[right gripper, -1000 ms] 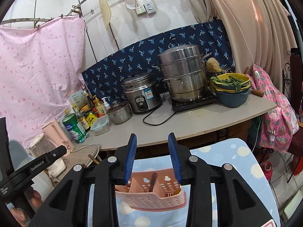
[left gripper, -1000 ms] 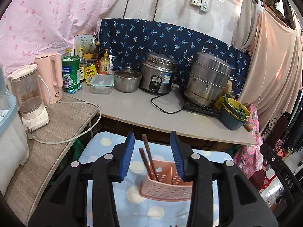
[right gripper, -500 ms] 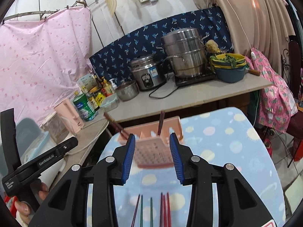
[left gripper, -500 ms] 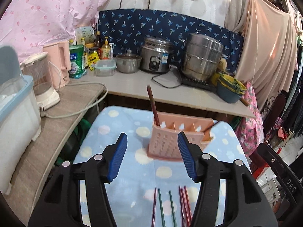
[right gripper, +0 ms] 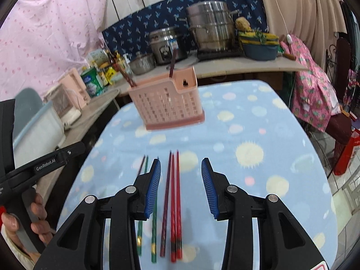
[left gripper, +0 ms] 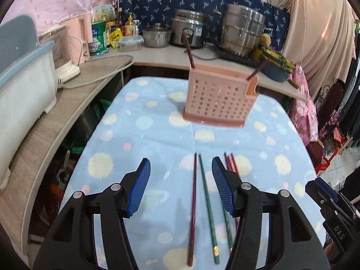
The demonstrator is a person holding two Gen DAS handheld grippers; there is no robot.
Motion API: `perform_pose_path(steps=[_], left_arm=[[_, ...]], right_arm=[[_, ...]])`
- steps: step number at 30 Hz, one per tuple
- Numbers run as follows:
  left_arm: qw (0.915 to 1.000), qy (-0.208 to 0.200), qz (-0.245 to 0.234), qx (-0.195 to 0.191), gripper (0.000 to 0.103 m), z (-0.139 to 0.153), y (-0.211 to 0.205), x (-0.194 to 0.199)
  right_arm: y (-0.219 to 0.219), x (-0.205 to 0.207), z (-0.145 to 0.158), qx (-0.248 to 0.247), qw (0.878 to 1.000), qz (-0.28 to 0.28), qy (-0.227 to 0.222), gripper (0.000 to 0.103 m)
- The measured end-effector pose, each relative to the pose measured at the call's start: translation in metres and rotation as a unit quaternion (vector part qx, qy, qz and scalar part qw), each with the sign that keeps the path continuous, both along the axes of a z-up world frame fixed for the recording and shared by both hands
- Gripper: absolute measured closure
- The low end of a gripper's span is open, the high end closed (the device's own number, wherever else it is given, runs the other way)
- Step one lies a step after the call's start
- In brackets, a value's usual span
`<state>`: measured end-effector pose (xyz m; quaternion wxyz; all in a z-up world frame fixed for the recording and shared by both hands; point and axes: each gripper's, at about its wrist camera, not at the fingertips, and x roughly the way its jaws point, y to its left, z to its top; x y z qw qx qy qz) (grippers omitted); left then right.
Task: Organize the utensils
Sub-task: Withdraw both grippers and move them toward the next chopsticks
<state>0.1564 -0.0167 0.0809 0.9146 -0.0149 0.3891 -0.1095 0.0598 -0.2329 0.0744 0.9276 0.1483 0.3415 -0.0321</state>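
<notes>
Left wrist: both claws (left gripper: 181, 177) (right gripper: 181, 175) pulled back, gaping empty; chopsticks (left gripper: 193, 204) now between.

pink holder (left gripper: 217, 100): upright, two chopsticks | loose chopsticks (right gripper: 173, 204): roughly six, flat

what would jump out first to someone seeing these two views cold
Probably the pink slotted utensil holder standing mid-table on the blue dotted tablecloth, with two dark chopsticks poking out of its ends. Next, the row of loose chopsticks lying nearer the cameras: a maroon one and green ones between the open left gripper, and a red pair between the open right gripper. Behind, steel pots crowd the counter.
</notes>
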Motion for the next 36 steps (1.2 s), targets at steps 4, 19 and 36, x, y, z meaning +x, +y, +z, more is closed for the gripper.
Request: perform_pose_path(steps=[4,19,36], left_arm=[[0.9995,0.027,0.000,0.016,0.049,-0.029,0.004,-0.015],[0.9959,0.080,-0.018,0.038,0.049,-0.089,0.005,-0.060],[0.9936,0.097,-0.038,0.043,0.049,-0.112,-0.005,-0.065]], right_arm=[[0.008,-0.017,-0.027,0.003,0.999,0.012,0.031,0.066],[0.031,-0.045,-0.093,-0.017,0.994,0.040,0.095,0.067],[0.041,-0.037,-0.109,-0.020,0.991,0.056,0.116,0.088]])
